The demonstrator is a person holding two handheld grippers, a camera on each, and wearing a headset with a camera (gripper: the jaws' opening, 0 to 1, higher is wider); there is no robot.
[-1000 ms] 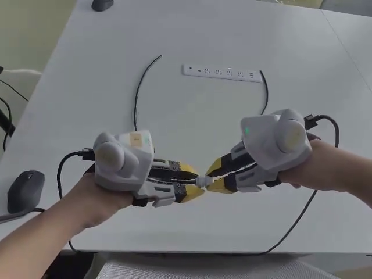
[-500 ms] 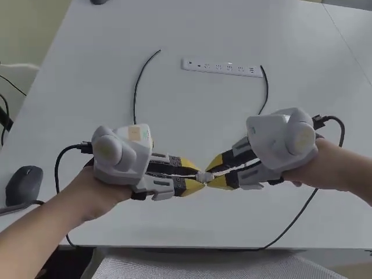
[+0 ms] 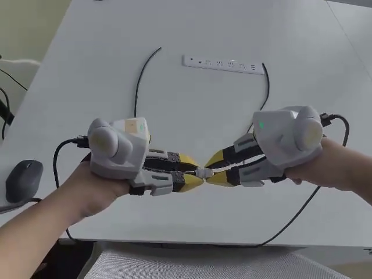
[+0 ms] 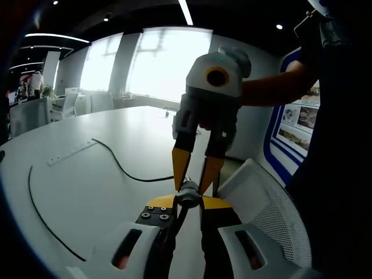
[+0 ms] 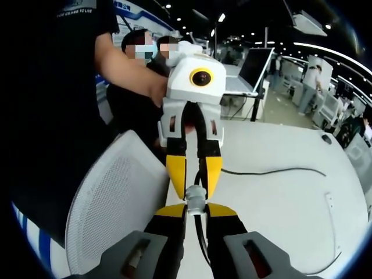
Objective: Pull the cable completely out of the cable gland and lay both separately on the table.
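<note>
Your worktop [image 3: 192, 35] is plain white and long, with a white power strip [image 3: 224, 64] lying far out on it. A white mesh chair [image 4: 267, 203] sits at its near edge. Big bright windows [image 4: 157, 64] fill the far wall under a dark ceiling with strip lights [image 4: 187, 11]. There's a blue display board [image 4: 296, 125] on a side wall. More desks and a dark screen [image 5: 261, 64] stand further off in an open office.

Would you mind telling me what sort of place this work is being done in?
Probably an open-plan office or demo room: a large white table with a power strip and computer mouse, a white mesh chair, and big windows.
</note>
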